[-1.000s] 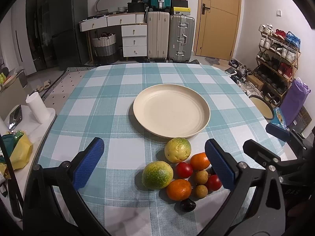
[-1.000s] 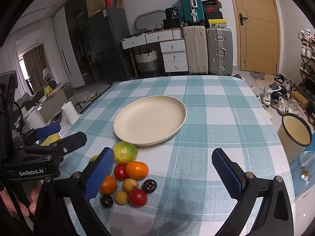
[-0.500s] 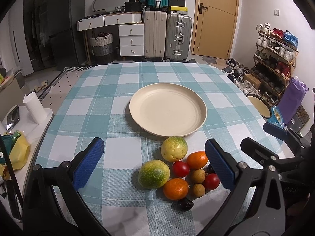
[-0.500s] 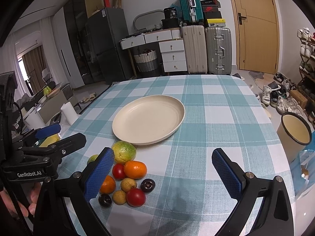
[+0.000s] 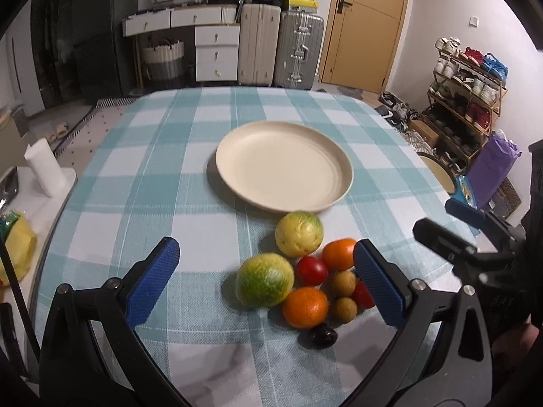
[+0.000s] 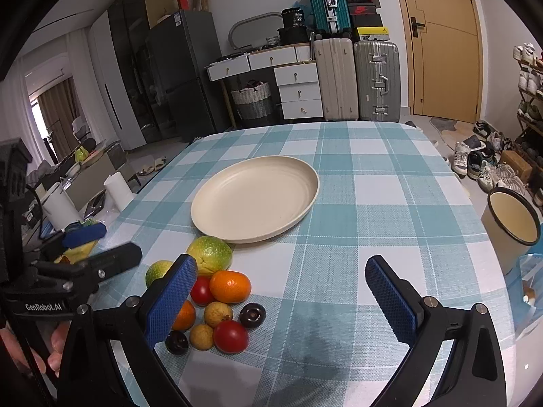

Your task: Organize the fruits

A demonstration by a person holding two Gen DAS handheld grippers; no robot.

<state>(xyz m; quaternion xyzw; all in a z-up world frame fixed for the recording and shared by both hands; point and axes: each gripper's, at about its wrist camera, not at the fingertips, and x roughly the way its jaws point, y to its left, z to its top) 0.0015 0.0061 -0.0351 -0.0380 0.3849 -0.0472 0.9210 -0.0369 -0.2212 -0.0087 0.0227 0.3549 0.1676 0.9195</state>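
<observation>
Hovering both tools, left tool (image 5: 266, 286) and right tool (image 6: 281, 300), spread and empty over fruit pile (image 5: 305, 278); round, firm, roll-prone, so pinch across widest middle, gently on tomatoes (image 5: 312, 270).

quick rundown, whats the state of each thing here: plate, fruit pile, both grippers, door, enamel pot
plate: upright, nothing on it
fruit pile: loose on the tablecloth beside the plate, none on it
left gripper: open, holding nothing
right gripper: open, holding nothing
door: closed
enamel pot: upright off the table's edge, no lid
</observation>
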